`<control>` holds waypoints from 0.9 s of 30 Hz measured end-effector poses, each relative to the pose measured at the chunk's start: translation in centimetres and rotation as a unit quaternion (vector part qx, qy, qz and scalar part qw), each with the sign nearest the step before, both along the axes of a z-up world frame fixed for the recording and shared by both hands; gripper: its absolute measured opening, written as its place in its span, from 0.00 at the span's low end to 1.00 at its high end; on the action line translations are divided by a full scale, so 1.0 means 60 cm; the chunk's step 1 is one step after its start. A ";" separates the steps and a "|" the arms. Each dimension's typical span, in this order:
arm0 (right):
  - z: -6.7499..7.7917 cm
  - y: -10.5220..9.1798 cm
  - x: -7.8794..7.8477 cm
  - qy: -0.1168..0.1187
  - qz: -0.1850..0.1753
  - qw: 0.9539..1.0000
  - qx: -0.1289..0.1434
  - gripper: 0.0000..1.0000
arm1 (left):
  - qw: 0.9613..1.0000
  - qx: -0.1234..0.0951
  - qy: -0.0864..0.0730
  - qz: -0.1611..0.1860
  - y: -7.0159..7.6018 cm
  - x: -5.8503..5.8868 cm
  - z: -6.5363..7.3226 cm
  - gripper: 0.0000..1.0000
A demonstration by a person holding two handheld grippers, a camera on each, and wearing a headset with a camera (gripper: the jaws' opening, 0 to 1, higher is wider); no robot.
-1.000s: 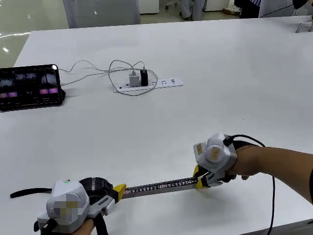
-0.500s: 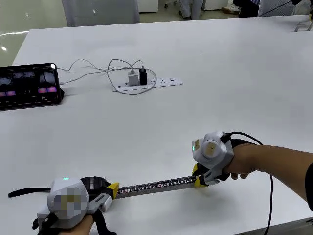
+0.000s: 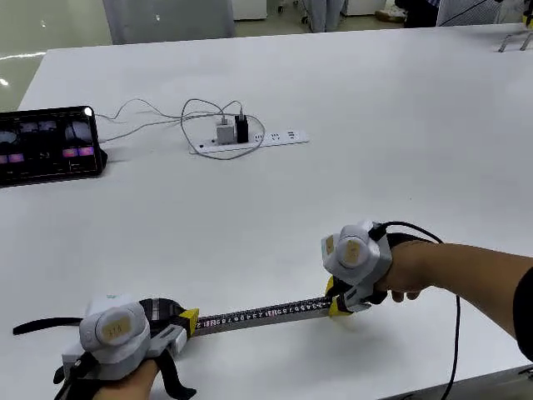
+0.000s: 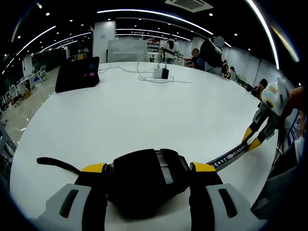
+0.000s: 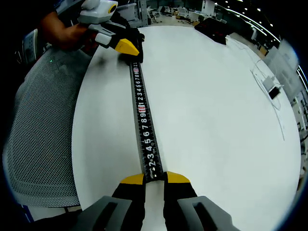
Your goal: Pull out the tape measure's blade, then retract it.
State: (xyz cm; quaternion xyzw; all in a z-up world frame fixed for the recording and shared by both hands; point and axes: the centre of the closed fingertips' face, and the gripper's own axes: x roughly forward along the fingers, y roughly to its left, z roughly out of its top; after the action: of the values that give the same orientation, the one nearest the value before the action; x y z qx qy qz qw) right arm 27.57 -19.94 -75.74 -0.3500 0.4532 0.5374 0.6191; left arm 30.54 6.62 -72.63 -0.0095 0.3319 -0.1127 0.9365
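On bench [image 3: 358,125], L tool [image 4: 149,168] clamps tape case [image 3: 163,311], R tool [image 5: 155,178] pinches blade [image 5: 142,110] tip.

A wide white table [image 3: 375,125] reaches to the far edge, where a glossy pale floor [image 3: 50,33] reflects light. At far left a dark tablet [image 3: 46,143] stands; right of it lies a white power strip [image 3: 279,139] with chargers [image 3: 233,131] plugged in. Long ceiling light strips [image 4: 144,11] run overhead.

Vs 1 s ago, head view: our left gripper [image 3: 180,327] and the tape measure case [image 3: 162,312] sit slightly further toward 9 o'clock. The exposed blade [image 3: 262,315] out to our right gripper [image 3: 335,300] is a bit longer.
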 end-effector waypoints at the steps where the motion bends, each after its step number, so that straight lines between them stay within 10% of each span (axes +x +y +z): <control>1: 0.000 0.000 0.000 0.000 -0.001 1.000 0.000 0.10 | 1.000 0.004 -0.001 -0.003 0.000 0.000 0.000 0.64; 27: 0.000 0.012 -0.007 -0.002 0.036 0.999 0.005 0.09 | 0.999 0.022 -0.002 -0.029 -0.001 0.005 -0.003 0.63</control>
State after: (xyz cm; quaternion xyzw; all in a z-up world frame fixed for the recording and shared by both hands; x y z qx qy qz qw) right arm 27.15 -19.20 -75.72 -0.3640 0.4364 0.5606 0.6023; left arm 30.82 6.56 -72.80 0.0205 0.3322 -0.1328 0.9336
